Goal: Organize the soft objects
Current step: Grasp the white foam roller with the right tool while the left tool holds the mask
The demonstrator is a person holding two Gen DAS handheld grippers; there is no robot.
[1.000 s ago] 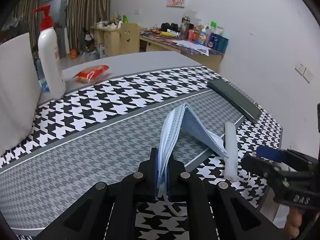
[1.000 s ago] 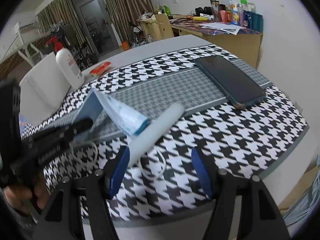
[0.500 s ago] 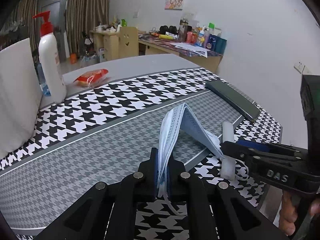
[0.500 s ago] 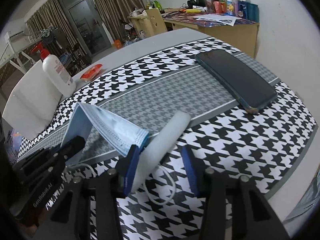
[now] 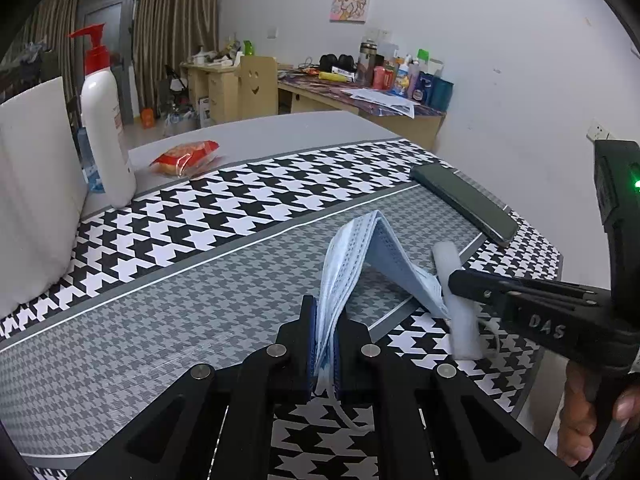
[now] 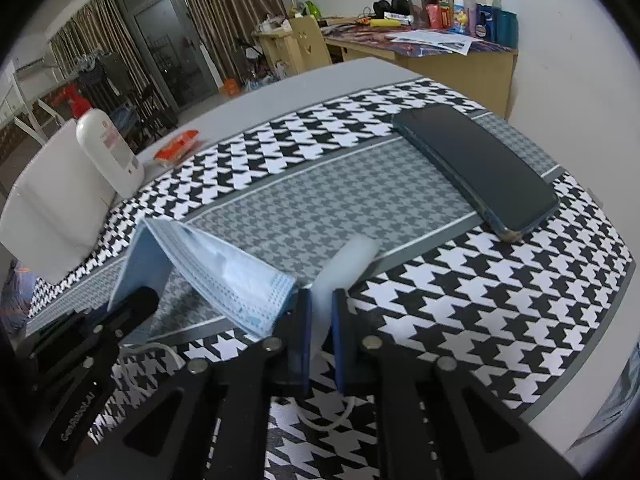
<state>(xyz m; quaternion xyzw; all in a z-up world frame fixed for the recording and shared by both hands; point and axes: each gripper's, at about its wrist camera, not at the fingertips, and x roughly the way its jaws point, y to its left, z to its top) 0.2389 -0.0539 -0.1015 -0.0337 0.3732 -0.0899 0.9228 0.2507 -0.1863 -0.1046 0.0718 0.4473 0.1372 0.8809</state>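
White foam, or something very like it: the soft roll [image 6: 344, 276] is pinched at its near end between the blue pads of the right gripper [image 6: 320, 312], which have just come together on it, and its long axis runs straight out from those fingertips, away and slightly rightward toward the dark phone [image 6: 476, 168]. In the left wrist view the same roll [image 5: 456, 300] lies on the houndstooth cloth [image 5: 240, 208] with its far end toward the phone [image 5: 464, 200], so any lift will probably swing a long free end out ahead of the grip. Just beside it, touching or nearly so, is the far corner of the pale blue face mask [image 5: 384, 256], which stands folded like a tent; its near edge is clamped in the narrow, closed left gripper [image 5: 326, 336], and its fold line runs crosswise to that gripper's fingers. The right hand is plainly the nearer one to the roll, the left to the mask (each already has its own piece). Counted: one roll, one mask with white ear loops trailing on the cloth, one phone, one white pump bottle [image 5: 106, 136] with a red top, one red snack packet [image 5: 186, 156], one white cushion-like block [image 5: 32, 184] at the left edge, and two grippers.
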